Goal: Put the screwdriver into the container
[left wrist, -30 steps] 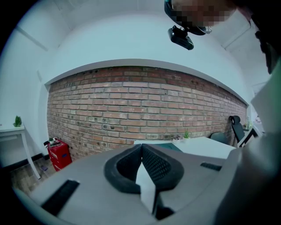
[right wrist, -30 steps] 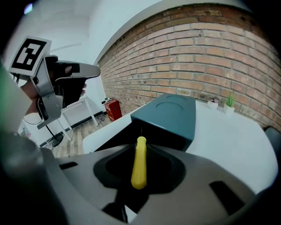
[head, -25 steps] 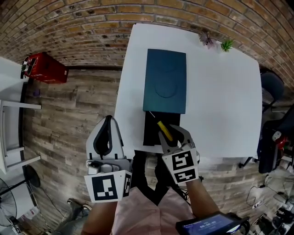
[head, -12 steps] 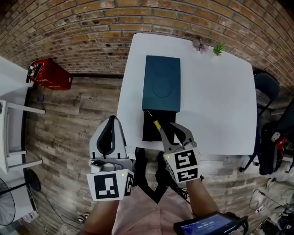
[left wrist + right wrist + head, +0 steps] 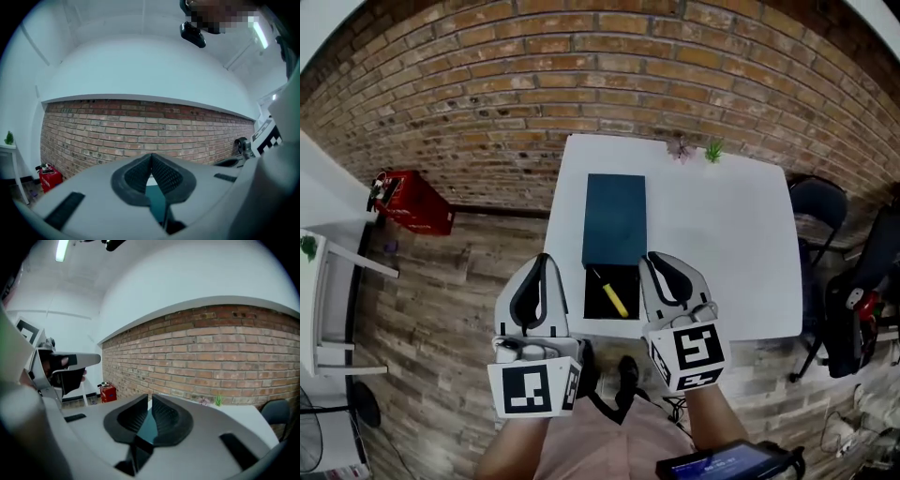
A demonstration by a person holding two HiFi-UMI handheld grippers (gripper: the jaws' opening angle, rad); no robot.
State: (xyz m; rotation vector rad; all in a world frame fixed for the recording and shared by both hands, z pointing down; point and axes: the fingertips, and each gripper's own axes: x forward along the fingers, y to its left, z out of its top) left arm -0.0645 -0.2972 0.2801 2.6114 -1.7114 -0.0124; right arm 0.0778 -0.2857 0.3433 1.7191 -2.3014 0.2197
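Flanking the black rectangular container (image 5: 593,302) that holds the yellow-handled screwdriver (image 5: 612,299), the left gripper (image 5: 541,261) has its jaws pressed together while the right gripper (image 5: 657,260) is closing its empty jaws

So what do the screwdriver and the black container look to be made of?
Screwdriver: yellow handle, likely plastic from its even bright colour; the thin dark shaft is probably metal, though too small to confirm. Container: matte black with no shine, perhaps plastic or card; the view leaves that open.
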